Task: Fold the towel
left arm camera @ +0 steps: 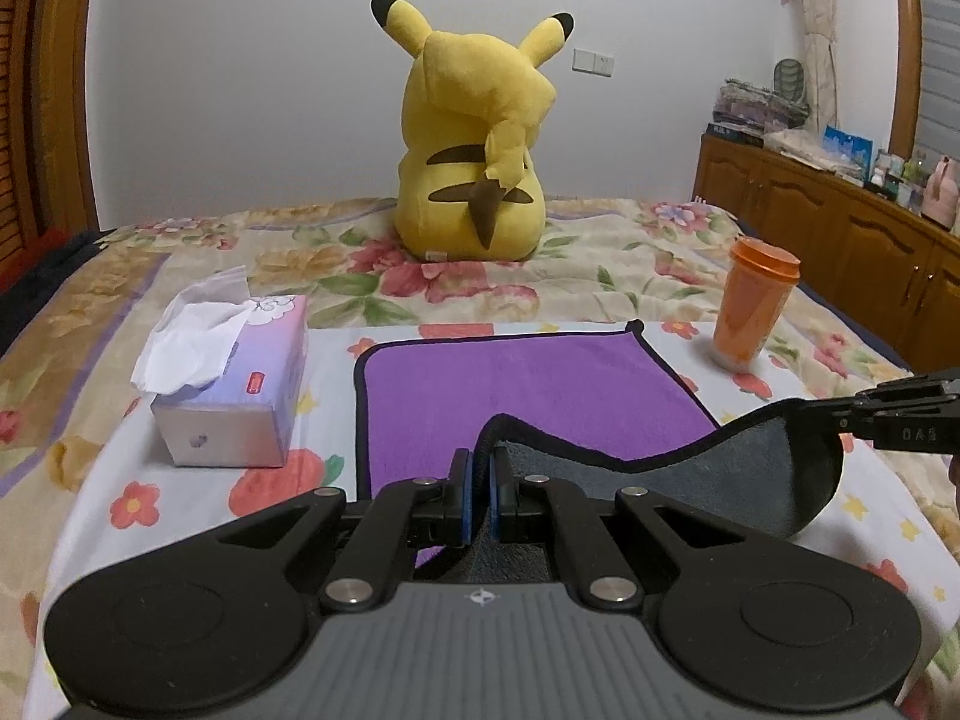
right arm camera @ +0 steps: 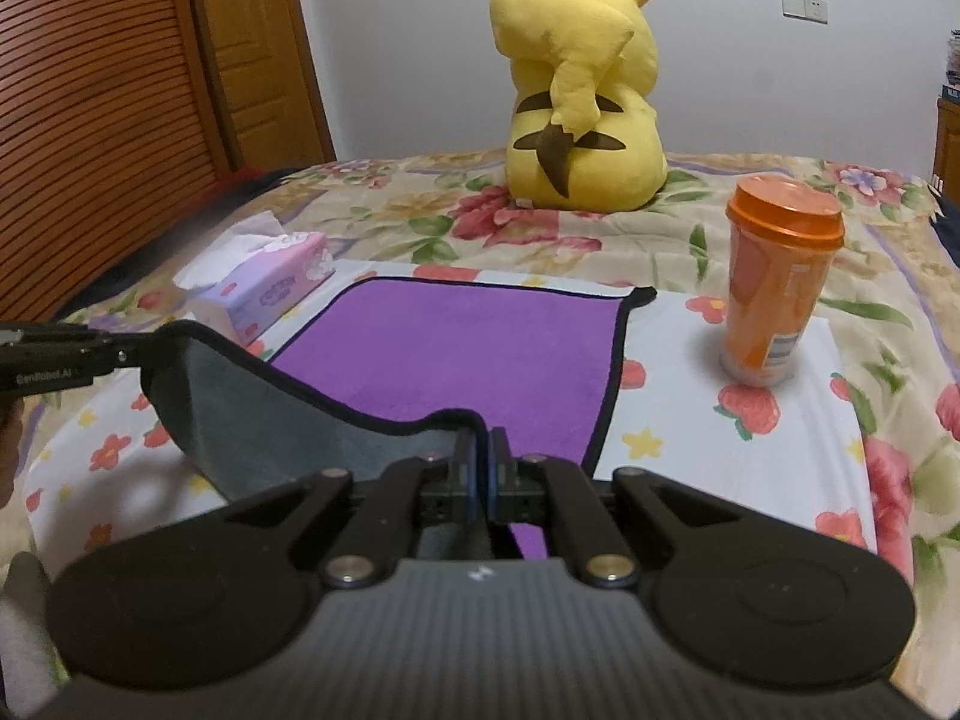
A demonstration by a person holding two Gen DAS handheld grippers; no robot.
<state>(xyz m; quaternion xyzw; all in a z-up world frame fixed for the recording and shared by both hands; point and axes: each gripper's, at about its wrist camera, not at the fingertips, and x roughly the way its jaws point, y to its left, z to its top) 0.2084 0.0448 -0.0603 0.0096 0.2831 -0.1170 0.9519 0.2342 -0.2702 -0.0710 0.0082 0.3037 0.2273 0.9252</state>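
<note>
The purple towel (left arm camera: 528, 396) lies on the bed (left arm camera: 600, 276), on the flowered cover, between a tissue box (left arm camera: 228, 384) on one side and an orange cup (left arm camera: 753, 312) on the other. Behind them a yellow plush toy (left arm camera: 474, 144) sits with its back to us.

The left tool (left arm camera: 479, 480) is pressed together on the near edge of the towel, pinching one near corner. The right tool (right arm camera: 482, 462) does the same with the other near corner. Between the two tools the edge is lifted from the bed and hangs a little, so the grey underside of the cloth shows. The far half of the towel is flat on the cover, and its far corners are not touched.

As I judge it, the fold is only at its beginning. The grasp is done and the lift has started, but the near edge is not yet carried over to the far edge. That carrying, the laying down and the release are left, and maybe a second fold after it.
</note>
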